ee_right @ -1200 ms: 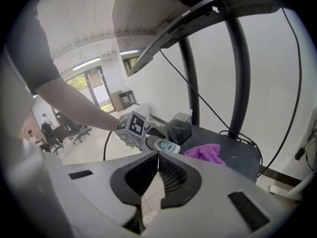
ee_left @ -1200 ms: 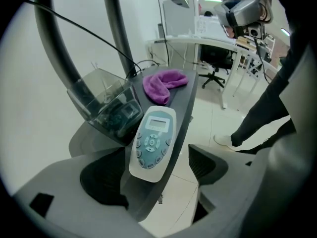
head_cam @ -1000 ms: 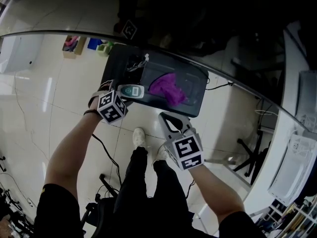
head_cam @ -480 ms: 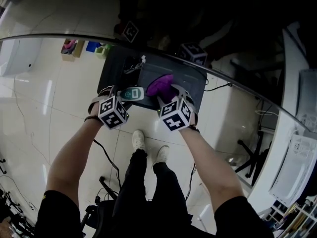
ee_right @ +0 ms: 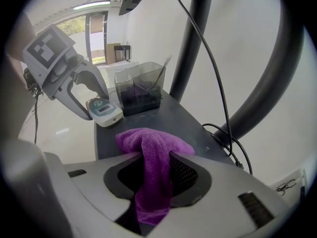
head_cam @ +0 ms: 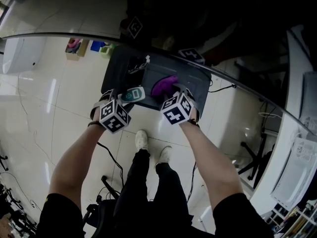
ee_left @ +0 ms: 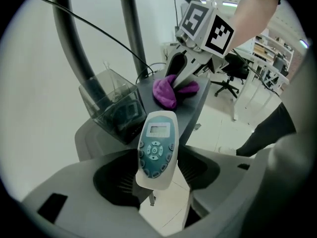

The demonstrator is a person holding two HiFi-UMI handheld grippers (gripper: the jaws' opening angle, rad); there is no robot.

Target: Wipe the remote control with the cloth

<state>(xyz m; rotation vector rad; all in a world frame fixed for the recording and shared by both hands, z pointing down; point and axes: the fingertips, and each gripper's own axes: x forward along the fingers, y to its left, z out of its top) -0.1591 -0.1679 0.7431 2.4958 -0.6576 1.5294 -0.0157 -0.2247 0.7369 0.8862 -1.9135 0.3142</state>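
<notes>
My left gripper (head_cam: 128,96) is shut on the lower end of a white remote control (ee_left: 157,148) with a teal keypad. It holds the remote tilted above the near left corner of the dark table (head_cam: 117,69). Its jaws have just been closing with the remote between them. The purple cloth (ee_right: 154,150) lies bunched on the table. My right gripper (ee_right: 153,175) is shut on the cloth's near fold, which hangs down between the pads. Its jaws have just been closing on the cloth. In the head view the cloth (head_cam: 164,85) shows just beyond the right gripper (head_cam: 167,94).
A clear plastic box (ee_right: 140,90) with dark cables in it stands at the table's far left. A black cable (ee_right: 225,133) runs off the table's right side. A curved dark bar (head_cam: 59,34) arcs over the table. An office chair (ee_left: 229,78) stands on the tiled floor.
The right gripper came down from near the person's legs to the table and took the cloth between its jaws. The left gripper kept the remote and hardly moved.
</notes>
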